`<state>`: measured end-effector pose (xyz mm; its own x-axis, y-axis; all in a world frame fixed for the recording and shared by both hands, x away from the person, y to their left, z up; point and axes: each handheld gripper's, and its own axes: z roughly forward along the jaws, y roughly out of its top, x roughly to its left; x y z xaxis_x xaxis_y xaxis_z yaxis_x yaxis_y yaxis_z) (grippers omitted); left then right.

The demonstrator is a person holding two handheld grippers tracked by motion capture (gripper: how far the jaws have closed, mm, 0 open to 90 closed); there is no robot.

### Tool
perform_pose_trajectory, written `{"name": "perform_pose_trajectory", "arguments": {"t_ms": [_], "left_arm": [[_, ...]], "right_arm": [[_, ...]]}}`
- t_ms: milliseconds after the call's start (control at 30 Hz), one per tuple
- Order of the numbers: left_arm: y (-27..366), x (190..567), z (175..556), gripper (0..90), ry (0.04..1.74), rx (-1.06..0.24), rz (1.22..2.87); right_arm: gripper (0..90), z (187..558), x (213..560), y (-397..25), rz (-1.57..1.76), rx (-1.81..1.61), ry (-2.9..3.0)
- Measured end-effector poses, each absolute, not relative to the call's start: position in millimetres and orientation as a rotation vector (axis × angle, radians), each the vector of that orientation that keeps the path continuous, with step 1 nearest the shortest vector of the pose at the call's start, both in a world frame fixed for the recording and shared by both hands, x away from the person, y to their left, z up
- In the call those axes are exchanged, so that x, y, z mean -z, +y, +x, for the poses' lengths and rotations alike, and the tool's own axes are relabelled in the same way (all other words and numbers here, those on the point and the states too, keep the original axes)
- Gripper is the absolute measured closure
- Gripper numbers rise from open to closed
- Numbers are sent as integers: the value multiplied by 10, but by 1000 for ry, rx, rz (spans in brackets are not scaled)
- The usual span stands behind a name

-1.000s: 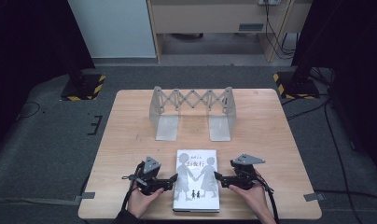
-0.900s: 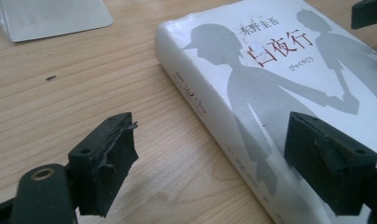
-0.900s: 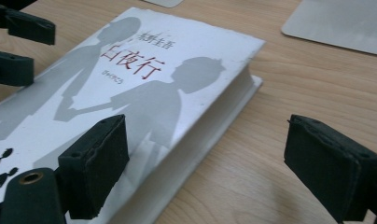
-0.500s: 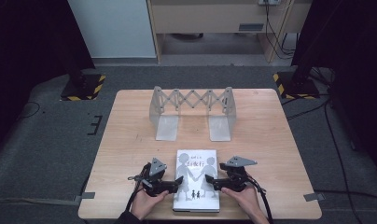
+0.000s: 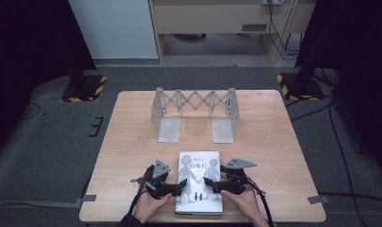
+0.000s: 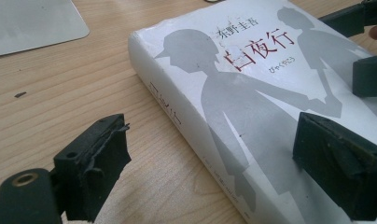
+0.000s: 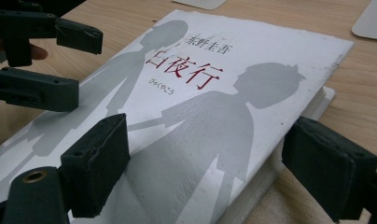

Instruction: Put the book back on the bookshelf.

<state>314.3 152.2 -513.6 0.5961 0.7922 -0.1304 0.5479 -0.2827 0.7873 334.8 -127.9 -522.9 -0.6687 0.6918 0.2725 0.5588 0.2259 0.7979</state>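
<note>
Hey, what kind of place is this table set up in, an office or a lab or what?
Most likely a lab or recording workspace. A lone wooden table stands on grey carpet, flanked by black stands with yellow-black hazard-striped bases, cables trailing across the floor. On the table are a book and a metal expanding rack.

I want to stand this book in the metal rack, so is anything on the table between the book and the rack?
Nothing visible: only bare table lies between the book and the rack.
</note>
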Motion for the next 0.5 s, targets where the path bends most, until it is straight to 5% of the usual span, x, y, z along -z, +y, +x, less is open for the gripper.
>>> {"name": "perform_pose_trajectory", "arguments": {"t_ms": [500], "left_arm": [[1585,5144,3151,70,1069,-333,1925]], "right_arm": [[165,3420,5028,-1186,1203,-1625,2242]]}}
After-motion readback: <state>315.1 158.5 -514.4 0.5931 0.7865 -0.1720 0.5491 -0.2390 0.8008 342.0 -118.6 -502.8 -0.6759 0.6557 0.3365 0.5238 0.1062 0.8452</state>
